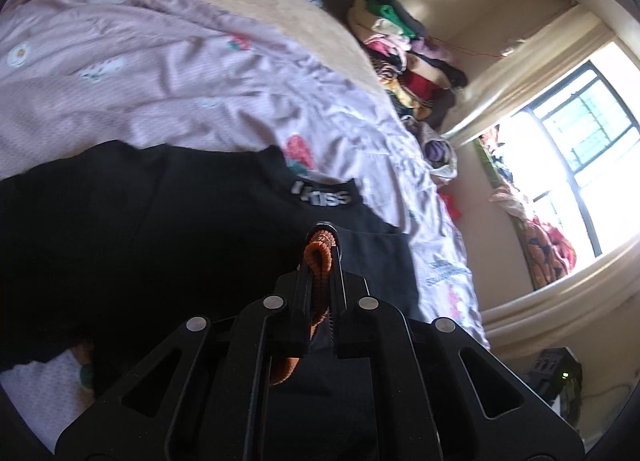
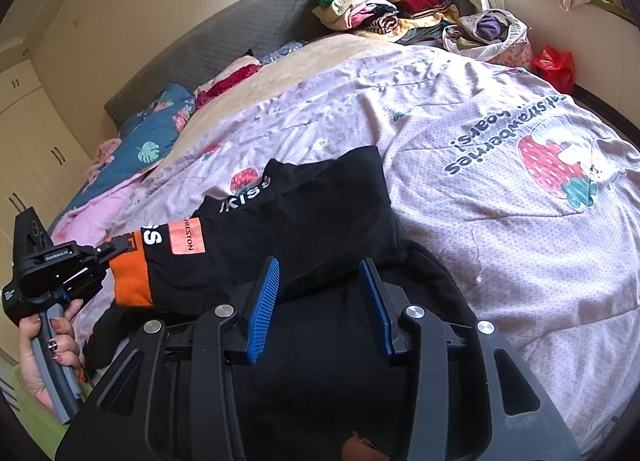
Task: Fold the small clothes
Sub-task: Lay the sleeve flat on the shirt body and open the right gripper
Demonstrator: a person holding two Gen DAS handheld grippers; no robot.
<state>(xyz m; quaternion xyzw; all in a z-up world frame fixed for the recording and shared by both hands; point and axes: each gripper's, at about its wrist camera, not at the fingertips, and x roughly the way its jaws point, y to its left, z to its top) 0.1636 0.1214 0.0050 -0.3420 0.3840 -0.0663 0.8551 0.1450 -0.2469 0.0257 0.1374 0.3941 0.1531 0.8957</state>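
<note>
A black sweatshirt [image 2: 320, 213] with "KISS" lettering and an orange cuff [image 2: 130, 281] lies on the pink strawberry-print bedspread [image 2: 500, 221]. My left gripper [image 1: 320, 245] is shut on the orange cuff [image 1: 318, 257] and holds the sleeve stretched out to the left over the shirt's body [image 1: 140, 229]. It also shows in the right wrist view [image 2: 110, 247], held in a hand. My right gripper [image 2: 322, 273] is open, its blue pads [image 2: 266, 293] apart just above the black fabric, holding nothing.
A pile of folded clothes [image 2: 384, 1] sits at the far corner of the bed, with a fabric bag [image 2: 488, 33] and a red bag [image 2: 556, 65] beside it. Pillows [image 2: 160, 133] lie along the grey headboard [image 2: 224, 45]. A window [image 1: 580, 141] is at the right.
</note>
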